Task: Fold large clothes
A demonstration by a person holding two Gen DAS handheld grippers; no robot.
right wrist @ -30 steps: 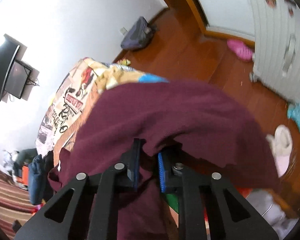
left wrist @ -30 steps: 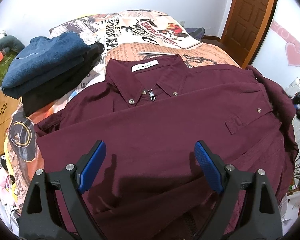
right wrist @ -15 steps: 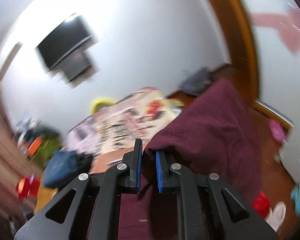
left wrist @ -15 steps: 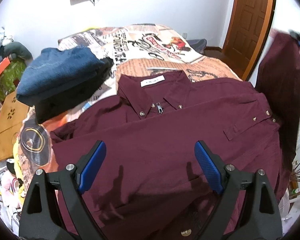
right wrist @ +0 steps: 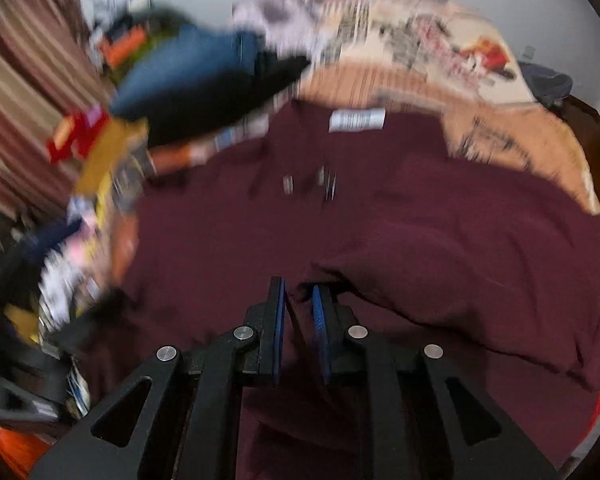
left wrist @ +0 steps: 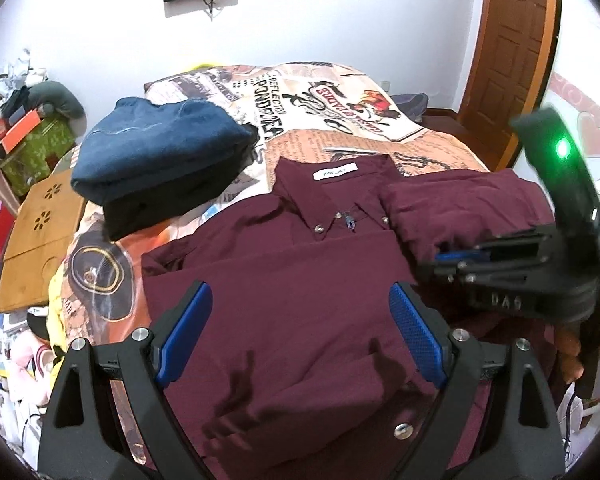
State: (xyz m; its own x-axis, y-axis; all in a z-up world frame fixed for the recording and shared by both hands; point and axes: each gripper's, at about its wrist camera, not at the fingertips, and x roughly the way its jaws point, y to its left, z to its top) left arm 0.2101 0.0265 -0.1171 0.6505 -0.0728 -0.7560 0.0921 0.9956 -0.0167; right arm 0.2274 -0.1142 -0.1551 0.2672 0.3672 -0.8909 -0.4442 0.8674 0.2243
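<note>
sleeve (left wrist: pixel 460 208) swung over maroon shirt (left wrist: pixel 284 304), right tongs (right wrist: pixel 298 320) pinching it, left tongs (left wrist: pixel 300 340) spread

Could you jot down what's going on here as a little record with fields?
Garment: maroon shirt, spread face up on the bed
Right gripper: shut on a fold of the shirt's side, carried over its front
Left gripper: open, above the shirt, holding nothing
Nearby: folded blue jeans stacked on a black garment
</note>
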